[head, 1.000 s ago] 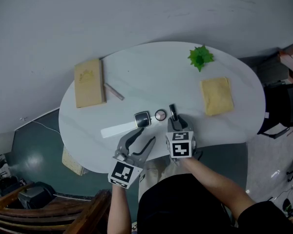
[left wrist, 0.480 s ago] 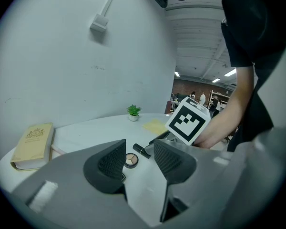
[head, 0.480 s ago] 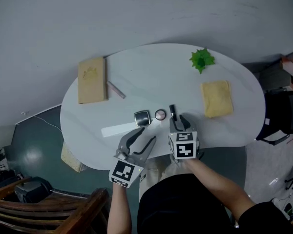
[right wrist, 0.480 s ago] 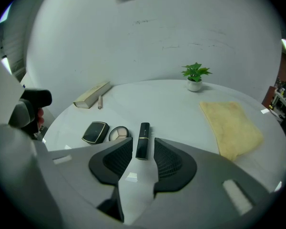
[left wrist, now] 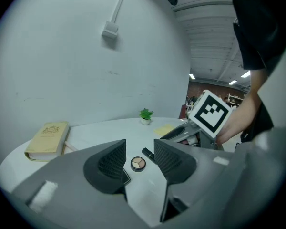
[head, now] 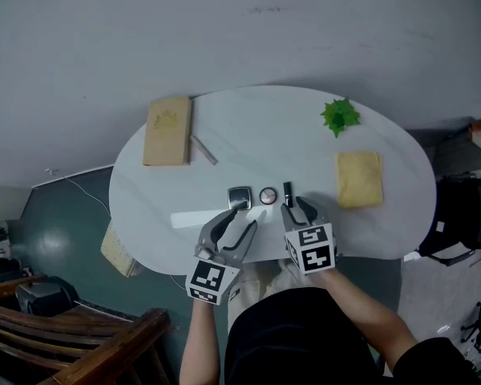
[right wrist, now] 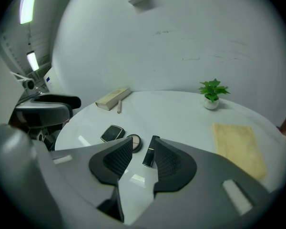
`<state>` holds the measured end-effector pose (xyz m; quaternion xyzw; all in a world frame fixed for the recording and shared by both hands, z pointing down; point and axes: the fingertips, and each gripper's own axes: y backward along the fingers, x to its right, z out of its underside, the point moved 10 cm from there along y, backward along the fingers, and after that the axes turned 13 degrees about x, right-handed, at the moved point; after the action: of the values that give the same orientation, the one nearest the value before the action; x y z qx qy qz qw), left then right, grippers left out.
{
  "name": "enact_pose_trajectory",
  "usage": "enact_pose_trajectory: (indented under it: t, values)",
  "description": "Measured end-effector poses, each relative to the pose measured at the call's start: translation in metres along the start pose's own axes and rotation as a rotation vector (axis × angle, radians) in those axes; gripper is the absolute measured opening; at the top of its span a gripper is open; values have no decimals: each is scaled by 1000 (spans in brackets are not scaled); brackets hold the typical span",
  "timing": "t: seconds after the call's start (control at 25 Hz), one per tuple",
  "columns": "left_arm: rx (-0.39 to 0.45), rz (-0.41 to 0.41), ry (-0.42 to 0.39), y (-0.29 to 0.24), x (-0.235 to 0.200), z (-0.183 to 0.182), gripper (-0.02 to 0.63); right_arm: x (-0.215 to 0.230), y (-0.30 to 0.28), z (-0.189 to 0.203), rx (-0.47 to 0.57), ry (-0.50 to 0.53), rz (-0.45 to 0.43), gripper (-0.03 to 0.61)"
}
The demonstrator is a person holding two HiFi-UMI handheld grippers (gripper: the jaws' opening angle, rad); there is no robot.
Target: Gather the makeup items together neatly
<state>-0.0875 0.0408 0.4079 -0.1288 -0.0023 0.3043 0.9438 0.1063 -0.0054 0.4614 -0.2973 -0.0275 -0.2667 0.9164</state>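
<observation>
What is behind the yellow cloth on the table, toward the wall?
A small green plant in a white pot stands there, apart from the yellow cloth, on the white table. Whether anything lies under the cloth cannot be seen; it covers that spot.

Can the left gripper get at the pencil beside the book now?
Probably yes. The left gripper is open and empty, and bare table lies between it and the pencil; the square compact sits slightly right of that path.
</observation>
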Motion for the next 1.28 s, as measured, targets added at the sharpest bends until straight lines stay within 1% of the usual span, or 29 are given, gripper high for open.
enact_pose_trajectory:
  t: [0.08, 0.16, 0.36, 0.52, 0.72, 0.92, 1.08, 1.16, 1.28]
  values:
    - [1, -45, 10, 2, -3, 1, 178, -2, 4, -4, 7, 43, -32, 123]
    - [7, -86, 24, 3, -8, 2, 178, -3, 7, -9, 12, 61, -61, 123]
    - [43, -150, 90, 3, -26, 4, 178, -7, 17, -26, 31, 75, -103, 123]
    - [57, -193, 114, -4, -48, 9, 178, -12, 21, -42, 56, 74, -113, 123]
    - [21, -287, 134, -19, -82, 19, 178, -22, 24, -59, 68, 69, -79, 123]
    - [-32, -332, 158, -39, -115, 32, 178, -33, 27, -71, 68, 70, -25, 123]
    - [-111, -344, 145, -54, -135, 46, 178, -38, 26, -74, 67, 65, 11, 123]
    - [-132, -344, 167, -62, -144, 54, 178, -39, 24, -76, 64, 62, 37, 123]
    - [-138, -353, 217, -74, -156, 63, 178, -41, 23, -76, 57, 45, 80, 123]
